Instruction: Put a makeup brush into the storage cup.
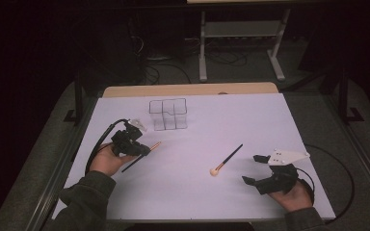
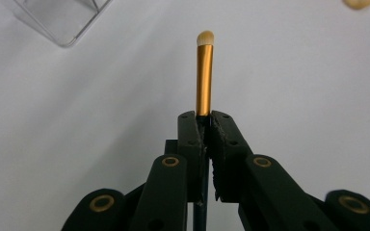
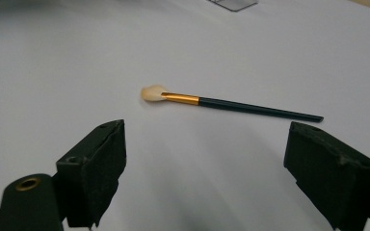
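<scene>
My left gripper [image 1: 142, 150] is shut on a small makeup brush [image 2: 204, 72] with a gold ferrule and a pale tip; the brush [image 1: 153, 146] sticks out past the jaws toward the table's middle, its dark handle trailing behind. A second, larger brush [image 1: 226, 160] with a fluffy cream head, gold ferrule and dark handle lies flat on the white sheet [image 1: 250, 120]. In the right gripper view this larger brush [image 3: 221, 102] lies ahead of the jaws. My right gripper [image 1: 254, 169] rests at the front right, open, with nothing between its fingers.
A clear plastic organizer [image 1: 168, 114] with several compartments stands at the back of the sheet, its corner [image 2: 62, 21] seen at top left in the left gripper view. The sheet covers a wooden table [image 1: 188, 89]. Dark floor and a white stand [image 1: 241, 33] lie beyond.
</scene>
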Demonstrator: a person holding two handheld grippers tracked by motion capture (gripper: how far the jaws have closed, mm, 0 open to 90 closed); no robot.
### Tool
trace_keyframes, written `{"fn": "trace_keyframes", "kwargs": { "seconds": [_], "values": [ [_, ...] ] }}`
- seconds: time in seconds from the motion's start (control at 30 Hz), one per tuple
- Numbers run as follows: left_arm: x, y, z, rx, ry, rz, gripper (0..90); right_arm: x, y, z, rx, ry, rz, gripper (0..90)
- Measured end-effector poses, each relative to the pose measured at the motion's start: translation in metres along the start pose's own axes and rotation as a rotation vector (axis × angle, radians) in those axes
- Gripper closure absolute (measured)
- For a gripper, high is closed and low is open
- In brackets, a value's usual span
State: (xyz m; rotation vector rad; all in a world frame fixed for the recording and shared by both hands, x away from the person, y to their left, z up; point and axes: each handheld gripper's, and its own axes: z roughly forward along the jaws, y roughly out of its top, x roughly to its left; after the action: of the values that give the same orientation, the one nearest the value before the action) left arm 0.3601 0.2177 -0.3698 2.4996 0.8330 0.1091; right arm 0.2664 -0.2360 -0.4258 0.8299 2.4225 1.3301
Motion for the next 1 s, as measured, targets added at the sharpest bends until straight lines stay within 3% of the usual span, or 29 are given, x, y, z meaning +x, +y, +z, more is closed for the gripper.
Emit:
{"fn": "trace_keyframes", "kwargs": {
  "seconds": [0.1, 0.13, 0.6, 0.67, 0.7, 0.8, 0.87, 0.9, 0.93, 1.0],
  "values": [
    [-0.003, 0.001, -0.003, -0.016, -0.007, 0.002, 83.5, 0.0, 0.0, 0.001, 0.003, 0.002, 0.0, 13.9],
    [-0.003, 0.001, -0.006, -0.007, -0.013, 0.028, 83.5, 0.001, 0.0, 0.001, 0.005, 0.002, 0.0, 13.9],
    [-0.019, 0.001, -0.021, -0.078, -0.054, 0.053, 83.5, 0.007, 0.011, 0.007, 0.033, 0.038, -0.023, 13.9],
    [-0.022, 0.001, -0.021, -0.104, -0.065, 0.039, 83.5, 0.008, 0.011, 0.007, 0.034, 0.04, -0.023, 13.9],
    [-0.021, 0.001, -0.023, -0.091, -0.066, 0.062, 83.5, 0.008, 0.012, 0.007, 0.034, 0.039, -0.026, 13.9],
    [-0.022, 0.0, -0.026, -0.102, -0.075, 0.069, 83.5, 0.008, 0.014, 0.007, 0.036, 0.039, -0.029, 13.9],
    [-0.025, -0.001, -0.025, -0.129, -0.082, 0.043, 83.5, 0.007, 0.015, 0.006, 0.036, 0.041, -0.029, 13.9],
    [-0.024, -0.001, -0.027, -0.11, -0.081, 0.071, 83.5, 0.007, 0.015, 0.006, 0.035, 0.042, -0.029, 13.9],
    [-0.027, -0.001, -0.026, -0.127, -0.089, 0.052, 83.5, 0.007, 0.016, 0.006, 0.038, 0.041, -0.028, 13.9],
    [-0.029, -0.001, -0.028, -0.122, -0.092, 0.065, 83.5, 0.006, 0.017, 0.007, 0.038, 0.037, -0.034, 13.8]
  ]
}}
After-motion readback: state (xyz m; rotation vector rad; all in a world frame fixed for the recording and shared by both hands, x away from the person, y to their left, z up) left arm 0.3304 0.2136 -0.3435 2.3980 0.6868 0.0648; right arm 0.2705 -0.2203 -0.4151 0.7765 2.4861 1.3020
